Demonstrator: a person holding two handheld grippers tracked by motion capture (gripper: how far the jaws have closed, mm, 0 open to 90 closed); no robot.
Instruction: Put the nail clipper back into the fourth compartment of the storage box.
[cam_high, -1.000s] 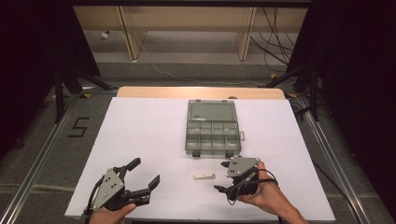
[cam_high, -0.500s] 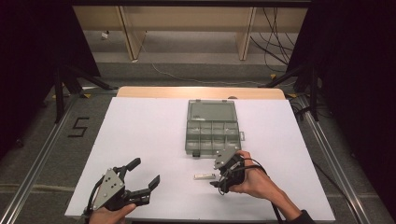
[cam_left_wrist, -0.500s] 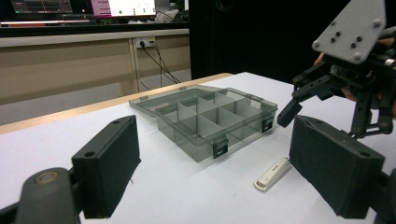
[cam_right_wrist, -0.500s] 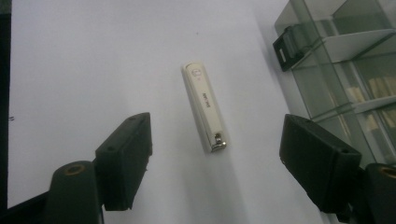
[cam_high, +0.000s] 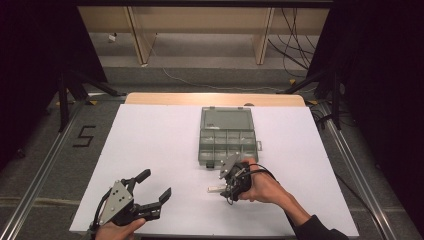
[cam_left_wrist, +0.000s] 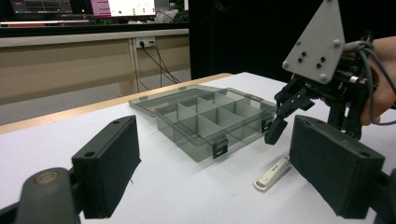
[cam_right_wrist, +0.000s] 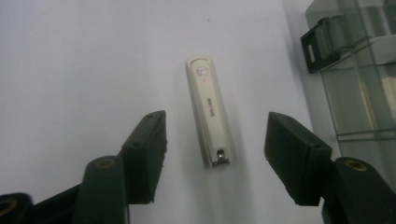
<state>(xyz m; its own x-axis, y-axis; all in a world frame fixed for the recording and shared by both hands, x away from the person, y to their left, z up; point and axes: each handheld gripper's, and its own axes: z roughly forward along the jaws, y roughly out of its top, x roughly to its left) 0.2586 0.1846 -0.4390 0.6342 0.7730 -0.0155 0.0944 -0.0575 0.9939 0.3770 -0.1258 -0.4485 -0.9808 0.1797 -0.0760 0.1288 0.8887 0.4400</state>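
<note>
The small cream-white plastic nail clipper (cam_right_wrist: 208, 115), lying flat on the white table (cam_high: 150, 150) just before the grey compartment box (cam_high: 227, 136), looks light, stiff and slippery, so the right gripper (cam_right_wrist: 215, 154), whose jaws have just been closing but do not yet touch it, should pinch its long sides at the middle.

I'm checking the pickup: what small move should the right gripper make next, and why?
Probably lower a little and close. The right gripper has just been narrowing, its fingers straddle the white nail clipper without touching it, and it lies flat on the table.
</note>
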